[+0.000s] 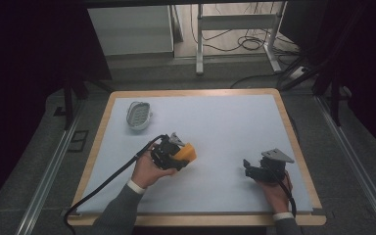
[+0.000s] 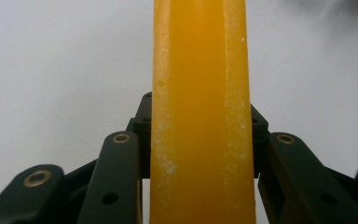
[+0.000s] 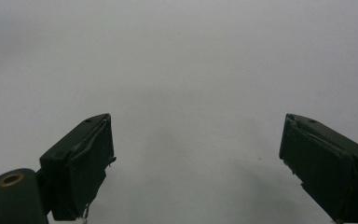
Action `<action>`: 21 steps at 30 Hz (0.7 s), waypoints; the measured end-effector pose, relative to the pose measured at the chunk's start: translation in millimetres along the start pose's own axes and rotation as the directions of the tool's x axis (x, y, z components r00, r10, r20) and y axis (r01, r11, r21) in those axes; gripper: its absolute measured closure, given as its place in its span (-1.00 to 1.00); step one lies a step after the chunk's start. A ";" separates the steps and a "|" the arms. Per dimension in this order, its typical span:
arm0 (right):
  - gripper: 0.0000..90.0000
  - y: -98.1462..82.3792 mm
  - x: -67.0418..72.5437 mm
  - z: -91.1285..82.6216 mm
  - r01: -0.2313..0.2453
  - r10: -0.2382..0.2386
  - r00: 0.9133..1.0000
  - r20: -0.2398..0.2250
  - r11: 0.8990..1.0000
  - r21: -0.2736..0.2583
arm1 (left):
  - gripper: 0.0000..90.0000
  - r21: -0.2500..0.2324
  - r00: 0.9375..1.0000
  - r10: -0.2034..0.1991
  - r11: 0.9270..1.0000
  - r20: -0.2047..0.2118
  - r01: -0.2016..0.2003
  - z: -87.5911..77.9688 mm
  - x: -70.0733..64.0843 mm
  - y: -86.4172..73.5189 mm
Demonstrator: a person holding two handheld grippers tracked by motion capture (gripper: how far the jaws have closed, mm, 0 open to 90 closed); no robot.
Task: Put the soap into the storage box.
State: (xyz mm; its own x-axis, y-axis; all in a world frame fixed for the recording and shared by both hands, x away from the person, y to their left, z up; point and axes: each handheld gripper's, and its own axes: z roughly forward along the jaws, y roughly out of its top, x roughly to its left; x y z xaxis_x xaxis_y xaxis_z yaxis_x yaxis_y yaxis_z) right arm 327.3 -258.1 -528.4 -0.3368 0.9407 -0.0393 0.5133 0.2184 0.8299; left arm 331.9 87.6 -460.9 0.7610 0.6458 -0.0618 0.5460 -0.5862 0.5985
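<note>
Over the middle-left of the pale counter (image 1: 225, 122), the left hand (image 1: 147, 172) angles its left tool (image 1: 183, 155) forward and rightward, jaws clenched on an orange block (image 1: 187, 152), while the right hand (image 1: 275, 192), near the counter's right edge, points its right tool (image 1: 248, 167) leftward, jaws spread, grasping nothing.

Pale blue-grey rectangular table mat (image 1: 225, 127), plain, no pattern, edged by a light tan wooden table rim (image 1: 100, 132). Orange-yellow glossy block (image 1: 185, 153) in the black left gripper (image 1: 169, 154); in the left gripper view the same orange-yellow block (image 2: 200, 112) shows whitish speckled streaks down both edges, black jaws with brass-coloured rivets. White-grey oval dish (image 1: 138, 115) with rows of pale bumps. Black right gripper (image 1: 260, 170) with grey three-cornered plate; jaws dark greenish-black in the right gripper view. Grey sleeves, white cuffs. Black cable.
</note>
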 end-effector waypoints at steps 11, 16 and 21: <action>-0.78 0.0 0.0 -0.1 -0.003 0.003 1.000 0.001 1.000 0.000 | 0.36 -0.039 1.000 -0.010 0.999 -0.010 0.010 -9.3 4.4 1.1; -0.78 0.0 0.1 -0.1 -0.002 0.002 1.000 0.002 1.000 0.000 | 0.36 -0.039 1.000 -0.011 0.999 -0.012 0.011 -11.6 6.8 1.3; -0.78 0.0 0.0 -0.2 -0.004 0.004 1.000 0.000 1.000 -0.001 | 0.36 -0.033 1.000 -0.014 0.999 -0.012 0.014 -12.5 9.7 0.8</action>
State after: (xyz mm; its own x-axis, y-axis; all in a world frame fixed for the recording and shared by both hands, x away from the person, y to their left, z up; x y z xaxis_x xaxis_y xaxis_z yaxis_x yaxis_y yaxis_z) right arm 327.2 -258.2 -528.3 -0.3347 0.9416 -0.0364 0.5140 0.2148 0.8305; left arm 335.4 99.5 -451.1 0.7488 0.6600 -0.0607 0.5447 -0.5607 0.6236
